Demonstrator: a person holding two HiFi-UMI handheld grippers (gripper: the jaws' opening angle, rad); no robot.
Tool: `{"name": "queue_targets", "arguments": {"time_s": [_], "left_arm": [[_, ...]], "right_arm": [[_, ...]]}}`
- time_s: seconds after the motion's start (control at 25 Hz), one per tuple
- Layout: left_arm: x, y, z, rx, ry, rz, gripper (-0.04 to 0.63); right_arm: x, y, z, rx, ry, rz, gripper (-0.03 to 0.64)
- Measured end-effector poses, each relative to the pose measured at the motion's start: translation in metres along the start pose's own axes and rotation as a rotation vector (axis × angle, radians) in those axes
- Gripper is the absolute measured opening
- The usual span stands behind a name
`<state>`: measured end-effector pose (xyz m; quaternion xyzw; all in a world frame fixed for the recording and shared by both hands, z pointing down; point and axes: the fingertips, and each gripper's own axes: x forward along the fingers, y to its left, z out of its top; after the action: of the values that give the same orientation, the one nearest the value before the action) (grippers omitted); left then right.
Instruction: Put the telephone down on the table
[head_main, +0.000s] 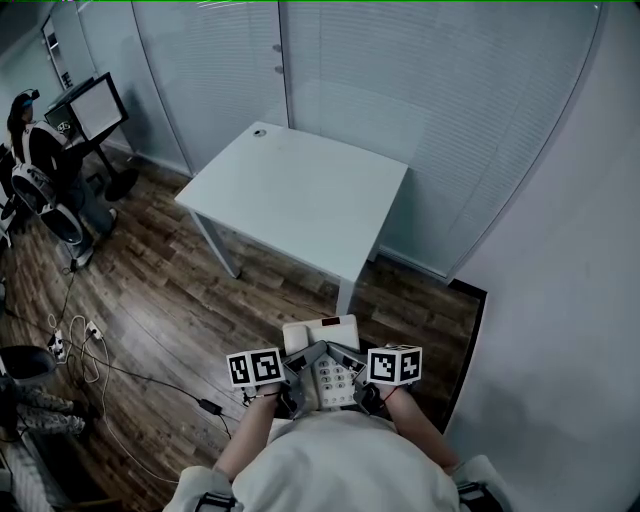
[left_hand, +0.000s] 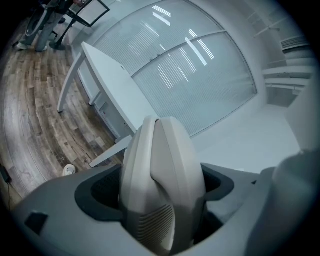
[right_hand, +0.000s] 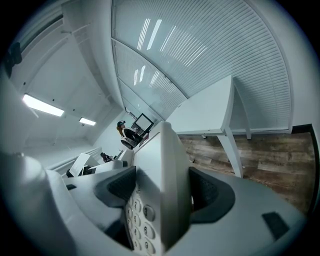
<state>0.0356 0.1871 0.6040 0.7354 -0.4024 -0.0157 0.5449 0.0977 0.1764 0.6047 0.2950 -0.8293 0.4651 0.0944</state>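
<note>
On the off-white plastic desk telephone (right_hand: 161, 170), in the right gripper view, I can read keypad digits 2, 6 and 9; the other keys are too blurred.

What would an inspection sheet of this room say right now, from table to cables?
Surface: white table, bare but for a small round fitting near its far corner.
Job's things: telephone held in the air, short of the table.
Clutter: nothing seen.
Grippers: left gripper and right gripper each shut on the telephone.
Cables: cables trail over the floor at left.
Surroundings: wood floor, glass walls with blinds, a person beside a monitor far left.
</note>
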Motion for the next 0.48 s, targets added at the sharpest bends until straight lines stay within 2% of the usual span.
{"name": "queue_targets", "arguments": {"time_s": [0.48], "left_arm": [[0.032, 0.011, 0.045, -0.006, 0.014, -0.007, 0.459]], "right_arm": [[0.028, -0.021, 0.043, 0.011, -0.001, -0.012, 0.342]]}}
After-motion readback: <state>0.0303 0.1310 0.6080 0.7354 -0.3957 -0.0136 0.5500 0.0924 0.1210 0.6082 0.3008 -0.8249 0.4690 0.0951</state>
